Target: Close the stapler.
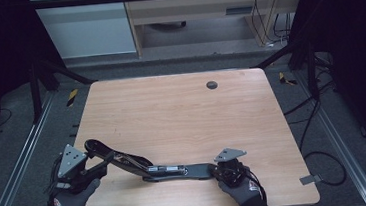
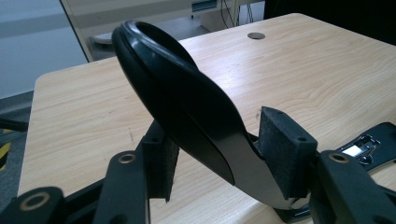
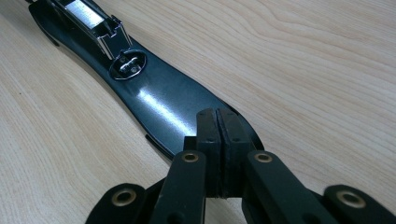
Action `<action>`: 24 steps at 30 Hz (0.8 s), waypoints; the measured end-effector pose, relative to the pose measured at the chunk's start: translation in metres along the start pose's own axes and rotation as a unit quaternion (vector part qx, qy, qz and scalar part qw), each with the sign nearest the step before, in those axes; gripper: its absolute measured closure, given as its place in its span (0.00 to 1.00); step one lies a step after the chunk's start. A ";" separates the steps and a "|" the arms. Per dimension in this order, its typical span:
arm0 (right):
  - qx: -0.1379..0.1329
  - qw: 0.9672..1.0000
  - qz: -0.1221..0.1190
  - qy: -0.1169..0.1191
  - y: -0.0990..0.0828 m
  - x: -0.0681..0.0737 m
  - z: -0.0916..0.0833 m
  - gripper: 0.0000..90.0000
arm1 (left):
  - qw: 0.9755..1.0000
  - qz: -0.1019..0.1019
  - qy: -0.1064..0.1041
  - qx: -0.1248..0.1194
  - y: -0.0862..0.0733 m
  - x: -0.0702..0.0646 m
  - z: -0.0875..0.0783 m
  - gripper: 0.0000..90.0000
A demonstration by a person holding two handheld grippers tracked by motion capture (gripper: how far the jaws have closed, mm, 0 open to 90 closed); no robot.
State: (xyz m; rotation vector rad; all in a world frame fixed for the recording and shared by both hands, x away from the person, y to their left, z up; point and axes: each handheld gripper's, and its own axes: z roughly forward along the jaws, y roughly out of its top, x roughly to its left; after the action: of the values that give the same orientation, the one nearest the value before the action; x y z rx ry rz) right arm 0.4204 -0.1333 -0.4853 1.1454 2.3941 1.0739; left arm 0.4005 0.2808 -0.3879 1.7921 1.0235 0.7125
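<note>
- Presently noted on the wooden table (image 1: pixel 181 108), close to its near edge: one long black tool (image 1: pixel 197 171), hinged, lying crosswise between the two hands.
- Right half of the tool – a flat black base (image 3: pixel 159 102) – lying level on the wood, with a bright metal channel (image 3: pixel 91 16) along its upper face.
- Left half – a curved black handle (image 2: pixel 187 107) – raised at a slant off the table, ending in a looped tip (image 2: pixel 140 32) at the top.
- Left gripper (image 2: pixel 219 158): jaws part-way closed around the lower stretch of the handle, one foam pad (image 2: pixel 280 149) against its shiny side and the other pad (image 2: pixel 159 163) against the opposite side. Judged as clamped on the tool.
- Right gripper (image 3: pixel 218 126): jaws fully closed, pads pressed face to face with nothing seen between them. Tips placed over the rounded near end of the base; actual contact with it not determinable.
- Gloved left hand (image 1: pixel 66 201) and gloved right hand (image 1: pixel 241 188) entering from the table's near edge, one behind each gripper.
- Small round grommet (image 1: pixel 211 85) set in the far part of the tabletop, well apart from the tool.
</note>
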 end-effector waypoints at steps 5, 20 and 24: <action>0.002 1.000 -0.002 0.004 0.000 0.001 0.002 0.99 | 1.000 -0.003 -0.001 0.000 0.000 0.000 -0.001 0.54; 0.003 1.000 -0.001 0.005 -0.001 0.002 0.002 1.00 | 1.000 -0.007 -0.002 -0.005 0.001 -0.002 -0.002 0.56; 0.003 1.000 -0.007 0.001 -0.001 0.001 0.002 1.00 | 1.000 -0.008 -0.003 -0.003 0.001 -0.003 -0.003 0.56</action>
State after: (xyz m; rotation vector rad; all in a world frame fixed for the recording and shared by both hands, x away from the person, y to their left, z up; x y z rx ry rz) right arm 0.4201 -0.1315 -0.4872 1.1296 2.4044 1.0653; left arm 0.3975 0.2795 -0.3857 1.7770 1.0305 0.6996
